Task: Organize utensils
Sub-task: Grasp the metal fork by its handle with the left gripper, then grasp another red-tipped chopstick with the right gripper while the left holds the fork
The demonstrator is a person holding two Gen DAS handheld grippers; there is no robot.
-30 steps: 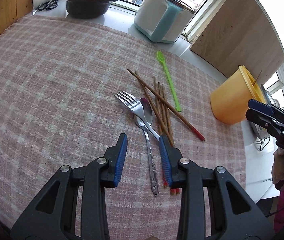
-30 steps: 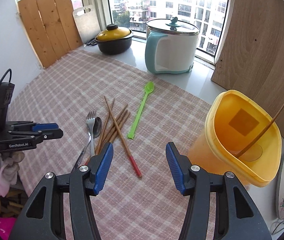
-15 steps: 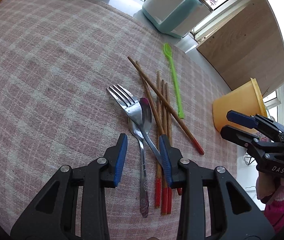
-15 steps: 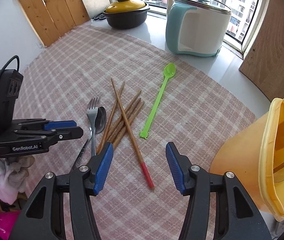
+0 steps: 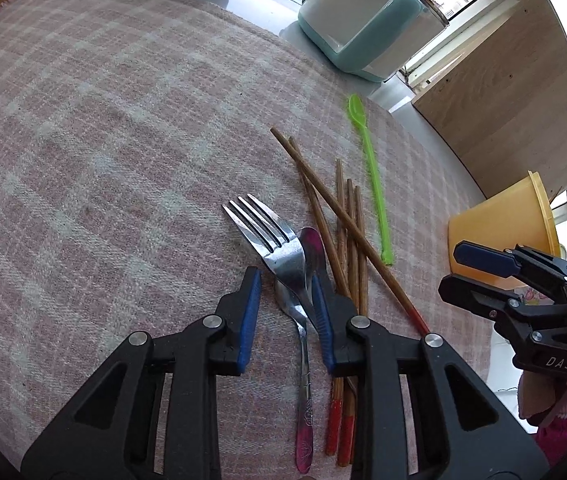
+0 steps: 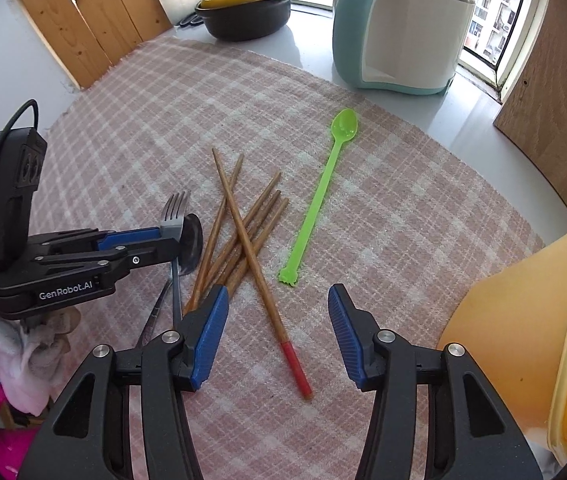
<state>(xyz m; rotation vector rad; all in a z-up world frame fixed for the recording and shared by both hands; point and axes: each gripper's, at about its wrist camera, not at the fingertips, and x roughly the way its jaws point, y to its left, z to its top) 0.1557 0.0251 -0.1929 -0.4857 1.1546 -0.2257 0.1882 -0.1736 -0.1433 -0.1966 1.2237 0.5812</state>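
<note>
A steel fork [image 5: 271, 236] lies across a steel spoon [image 5: 303, 336] on the pink checked cloth [image 5: 83, 140]. Several red-tipped wooden chopsticks [image 5: 347, 224] lie to their right, then a green plastic spoon [image 5: 371, 168]. My left gripper [image 5: 285, 280] is open, low over the cloth, its fingers on either side of the fork's neck and the spoon. My right gripper [image 6: 277, 304] is open and empty above the chopsticks [image 6: 243, 236], near the green spoon's [image 6: 319, 196] handle end. The left gripper also shows in the right wrist view [image 6: 163, 240] over the fork [image 6: 173, 212].
A yellow plastic container [image 6: 523, 340] stands at the right on the cloth's edge; it also shows in the left wrist view [image 5: 495, 220]. A teal and white cooker [image 6: 399, 28] and a yellow-lidded black pot [image 6: 243, 8] stand on the sill behind. Wooden boards [image 6: 83, 12] lean at the left.
My left gripper has moved forward and down until its fingers straddle the fork and spoon. My right gripper has dropped closer to the chopsticks. Both stay open.
</note>
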